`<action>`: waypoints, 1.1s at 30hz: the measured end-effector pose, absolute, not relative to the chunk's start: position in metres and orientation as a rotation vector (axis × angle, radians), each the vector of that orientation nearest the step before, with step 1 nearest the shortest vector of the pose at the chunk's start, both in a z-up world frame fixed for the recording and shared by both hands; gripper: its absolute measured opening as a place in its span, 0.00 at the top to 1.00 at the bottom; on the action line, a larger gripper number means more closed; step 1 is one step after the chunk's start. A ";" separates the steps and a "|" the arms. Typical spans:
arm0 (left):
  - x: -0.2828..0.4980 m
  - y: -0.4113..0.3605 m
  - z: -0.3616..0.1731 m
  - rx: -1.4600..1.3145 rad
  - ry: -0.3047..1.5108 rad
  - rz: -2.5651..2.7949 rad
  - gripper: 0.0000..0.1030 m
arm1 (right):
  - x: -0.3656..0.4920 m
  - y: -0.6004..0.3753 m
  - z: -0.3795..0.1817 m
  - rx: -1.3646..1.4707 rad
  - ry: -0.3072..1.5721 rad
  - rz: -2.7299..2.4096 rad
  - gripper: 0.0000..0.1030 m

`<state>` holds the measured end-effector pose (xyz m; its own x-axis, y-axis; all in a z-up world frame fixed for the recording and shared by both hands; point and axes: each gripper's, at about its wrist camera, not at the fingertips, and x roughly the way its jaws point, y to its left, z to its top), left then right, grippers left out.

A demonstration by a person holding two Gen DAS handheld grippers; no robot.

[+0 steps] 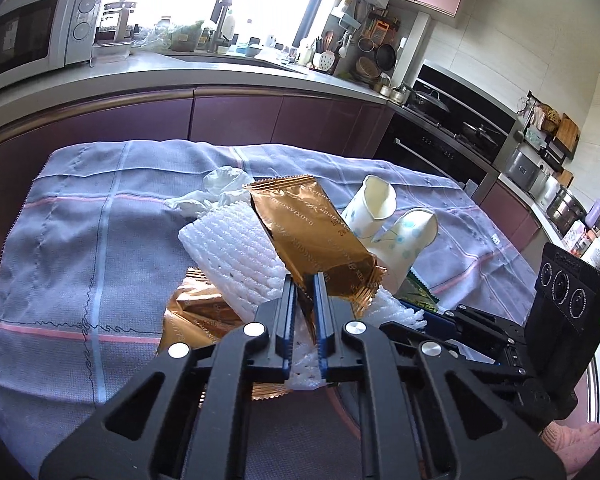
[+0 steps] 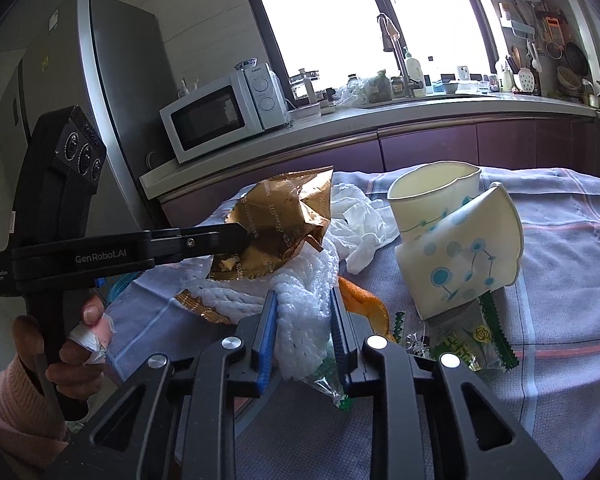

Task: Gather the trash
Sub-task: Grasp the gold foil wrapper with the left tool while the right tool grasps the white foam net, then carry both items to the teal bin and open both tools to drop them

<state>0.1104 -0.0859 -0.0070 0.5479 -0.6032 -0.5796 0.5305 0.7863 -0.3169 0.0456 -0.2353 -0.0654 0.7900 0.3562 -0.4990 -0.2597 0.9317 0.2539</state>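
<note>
Left wrist view: gold wrapper pinched, foam netting clamped beside two empty cups

Left wrist view shows the left hand-held gripper (image 1: 305, 280) with its jaws drawn narrow on a gold foil wrapper (image 1: 312, 228), which stands up from the tips, lifted off the pile. Under it lies white foam netting (image 1: 236, 248), and a second gold wrapper (image 1: 192, 320) lies flat on the checked cloth (image 1: 80, 240) that covers the counter. A crumpled white tissue (image 1: 216, 192) sits behind the netting.

Two paper cups with blue dots are the only containers among the trash. The upright cup (image 1: 374, 208) is open at the top and its cream inside shows nothing in it. The squashed cup (image 1: 408, 240) leans against it, mouth tilted to the right, also bare inside as far as the view reaches.

From the right wrist, the right hand-held gripper (image 2: 305, 308) has its blue pads (image 2: 267, 332) pressed on either side of the foam netting (image 2: 300, 320), gripping it. A scrap of orange peel (image 2: 364, 304) lies just right of the jaws, and a green-printed clear wrapper (image 2: 476, 340) lies under the foot of the squashed cup (image 2: 460, 256). The upright cup (image 2: 432, 196) again shows an empty cream interior. A hand (image 2: 76, 344) in a pink sleeve holds the left tool's grip, with a wad of tissue pressed against the handle.
</note>
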 end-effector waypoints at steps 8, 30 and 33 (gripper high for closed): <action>0.092 -0.053 0.022 -0.153 0.651 -0.686 0.94 | 0.037 -0.234 -0.044 0.159 0.517 0.364 0.78; 0.035 0.143 0.066 -0.273 0.515 -0.341 0.97 | 0.065 -0.154 -0.007 0.096 0.498 0.544 0.78; 0.033 0.181 0.062 -0.300 0.524 -0.253 0.97 | 0.079 -0.125 -0.007 0.072 0.516 0.609 0.78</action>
